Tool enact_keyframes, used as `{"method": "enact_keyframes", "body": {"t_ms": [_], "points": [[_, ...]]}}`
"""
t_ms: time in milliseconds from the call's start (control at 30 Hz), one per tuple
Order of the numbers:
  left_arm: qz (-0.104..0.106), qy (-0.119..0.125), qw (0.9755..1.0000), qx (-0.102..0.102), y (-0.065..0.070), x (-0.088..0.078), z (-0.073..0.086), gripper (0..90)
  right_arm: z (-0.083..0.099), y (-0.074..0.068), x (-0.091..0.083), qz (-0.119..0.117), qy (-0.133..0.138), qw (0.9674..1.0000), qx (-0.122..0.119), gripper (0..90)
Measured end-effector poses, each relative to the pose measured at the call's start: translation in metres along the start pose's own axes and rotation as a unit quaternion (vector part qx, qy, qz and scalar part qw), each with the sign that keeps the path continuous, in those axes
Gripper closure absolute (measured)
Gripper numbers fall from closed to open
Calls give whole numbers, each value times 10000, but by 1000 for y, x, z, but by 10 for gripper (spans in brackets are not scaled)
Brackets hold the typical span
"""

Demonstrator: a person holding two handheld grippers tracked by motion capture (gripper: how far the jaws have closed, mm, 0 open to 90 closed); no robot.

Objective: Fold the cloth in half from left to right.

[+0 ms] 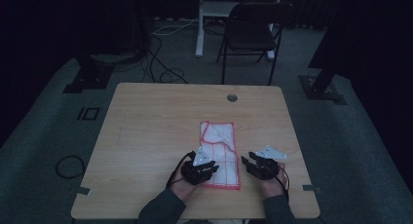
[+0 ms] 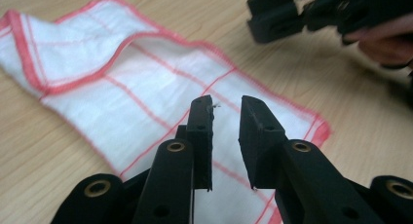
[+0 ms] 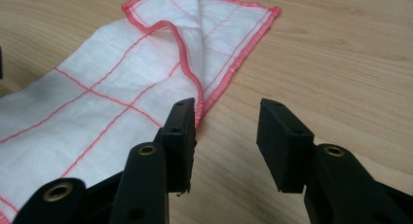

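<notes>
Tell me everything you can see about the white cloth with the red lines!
The cloth looks like thin, soft white fabric with a red stitched border and thin red lines making squares. It lies on the wooden table, folded into a long strip, one layer's wavy red edge showing on top. The left gripper hovers open above it; the right gripper is open beside its edge.

From my remote station I can read no text, label, brand, number or sign anywhere, neither on the cloth (image 1: 220, 153) nor on the surface (image 1: 146, 136).
</notes>
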State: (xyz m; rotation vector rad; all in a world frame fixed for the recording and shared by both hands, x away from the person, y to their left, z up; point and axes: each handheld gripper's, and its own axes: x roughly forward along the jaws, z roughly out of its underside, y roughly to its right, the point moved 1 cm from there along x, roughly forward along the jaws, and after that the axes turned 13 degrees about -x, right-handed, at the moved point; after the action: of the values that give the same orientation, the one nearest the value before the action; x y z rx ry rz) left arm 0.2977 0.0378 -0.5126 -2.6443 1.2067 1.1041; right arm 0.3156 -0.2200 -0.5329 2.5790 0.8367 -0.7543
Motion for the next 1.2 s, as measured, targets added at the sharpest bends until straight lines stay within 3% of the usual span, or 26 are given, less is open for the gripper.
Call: {"method": "enact_keyframes", "body": {"t_ms": [500,833,1200], "points": [[-62,-192,9997,-136,-13,5,25,763,-20,-7,7,-113,140,9996,-232,582],[-161,-258,9995,-88,-18,5,30,770,-34,-6,17,-231,337,9986,-344,586],[-238,-309,9992,-82,-21,4,35,811,-52,-16,38,-393,332,9968,-618,590]]}}
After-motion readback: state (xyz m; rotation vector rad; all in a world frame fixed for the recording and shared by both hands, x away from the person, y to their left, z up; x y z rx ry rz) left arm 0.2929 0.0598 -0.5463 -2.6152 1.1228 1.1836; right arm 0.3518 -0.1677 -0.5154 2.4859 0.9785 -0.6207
